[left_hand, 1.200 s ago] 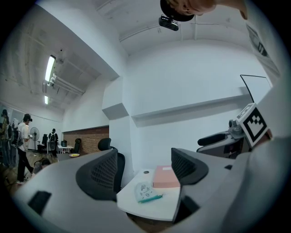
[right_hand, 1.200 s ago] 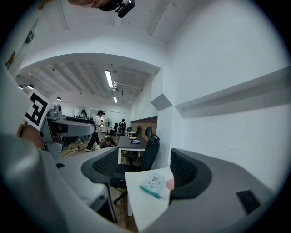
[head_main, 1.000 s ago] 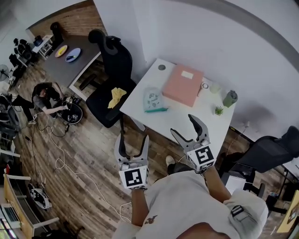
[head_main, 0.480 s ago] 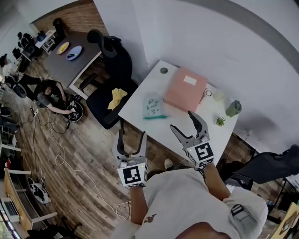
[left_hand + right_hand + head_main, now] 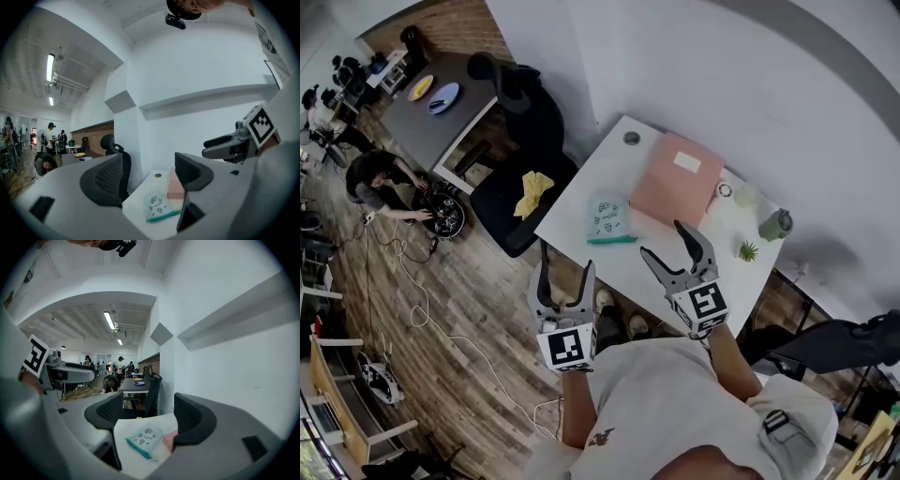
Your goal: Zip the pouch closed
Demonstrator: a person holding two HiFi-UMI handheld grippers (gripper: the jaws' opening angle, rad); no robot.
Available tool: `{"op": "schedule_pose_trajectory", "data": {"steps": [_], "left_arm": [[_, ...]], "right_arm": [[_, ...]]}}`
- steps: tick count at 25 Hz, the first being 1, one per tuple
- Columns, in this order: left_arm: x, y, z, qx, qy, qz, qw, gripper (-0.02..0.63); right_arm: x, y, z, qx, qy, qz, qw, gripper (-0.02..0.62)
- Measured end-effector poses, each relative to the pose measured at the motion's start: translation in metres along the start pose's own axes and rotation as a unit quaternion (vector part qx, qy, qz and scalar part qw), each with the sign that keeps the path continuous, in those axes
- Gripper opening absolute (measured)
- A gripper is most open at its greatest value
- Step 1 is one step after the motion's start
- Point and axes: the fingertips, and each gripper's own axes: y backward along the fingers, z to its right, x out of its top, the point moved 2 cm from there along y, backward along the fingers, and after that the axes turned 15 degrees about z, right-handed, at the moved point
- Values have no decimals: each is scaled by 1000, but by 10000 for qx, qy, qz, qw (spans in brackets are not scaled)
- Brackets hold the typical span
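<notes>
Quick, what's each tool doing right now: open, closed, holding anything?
Left tool: open, jaws closing a little, nothing between them.
Right tool: open, empty.

1. The head view looks steeply down from above the person, past the left gripper (image 5: 568, 262) and right gripper (image 5: 664, 240), onto the white table (image 5: 609, 173) ahead.
2. The left gripper view looks level along its closing, empty jaws toward the table from a little way off.
3. The right gripper view faces the same way from further right.
4. All three views share the table, pouch (image 5: 607, 217) and pink box (image 5: 678, 180).
</notes>
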Motion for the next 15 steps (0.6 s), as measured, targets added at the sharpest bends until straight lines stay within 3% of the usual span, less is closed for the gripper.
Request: {"op": "schedule_pose_trajectory", "data": {"steps": [9, 15], "left_arm": [[-47, -43, -26, -280, 220, -272, 9990, 334], [-94, -68, -41, -749, 436, -627, 9943, 327]], "right_arm": [[-38, -43, 9, -144, 0, -418, 9990, 324], [-79, -71, 12, -270, 78, -933, 9952, 297]]}}
